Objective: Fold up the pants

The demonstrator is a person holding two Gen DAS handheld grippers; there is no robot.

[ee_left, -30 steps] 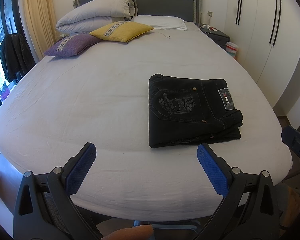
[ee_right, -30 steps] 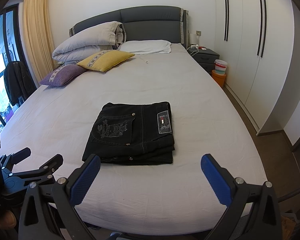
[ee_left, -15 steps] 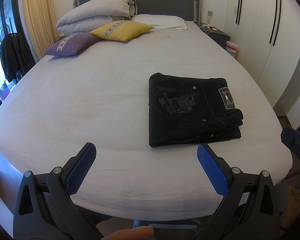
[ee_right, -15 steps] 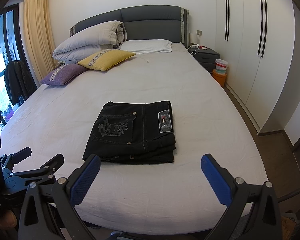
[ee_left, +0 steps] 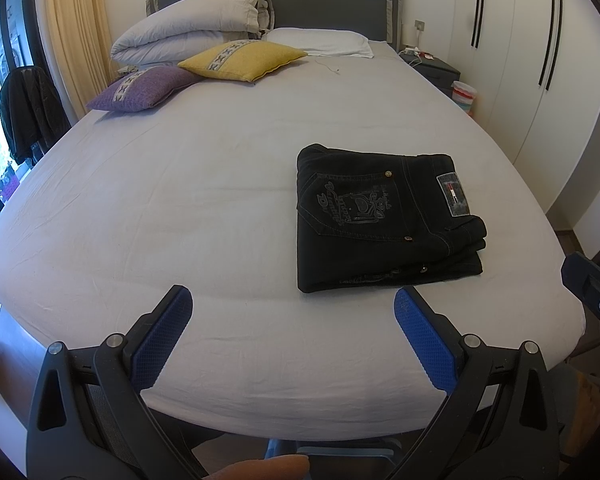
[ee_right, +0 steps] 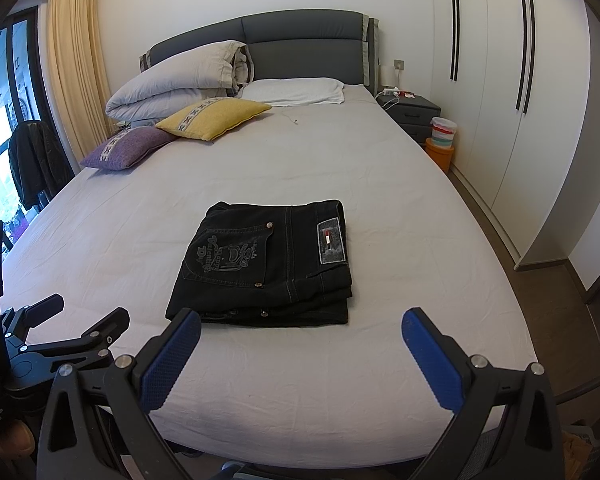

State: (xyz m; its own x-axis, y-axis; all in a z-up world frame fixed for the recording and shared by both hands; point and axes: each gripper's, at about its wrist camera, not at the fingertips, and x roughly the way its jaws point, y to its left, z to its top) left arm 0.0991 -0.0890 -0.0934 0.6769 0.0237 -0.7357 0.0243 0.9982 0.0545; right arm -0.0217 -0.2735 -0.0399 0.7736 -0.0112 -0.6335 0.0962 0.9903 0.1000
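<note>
Pants [ee_left: 384,220] lay folded on bed [ee_left: 180,208], toward 1 o'clock from left tool [ee_left: 292,304], spread wide, empty; right tool [ee_right: 300,326] likewise wide, seemingly clear of cloth.

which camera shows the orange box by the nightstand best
The right wrist view: the orange box stands in plain sight under a striped tub. In the left wrist view only the tub shows; the bed hides the box.

yellow cushion [ee_right: 214,117] and purple cushion [ee_right: 130,153] near the headboard [ee_right: 300,46], beside rolled duvet [ee_right: 180,82]
</note>
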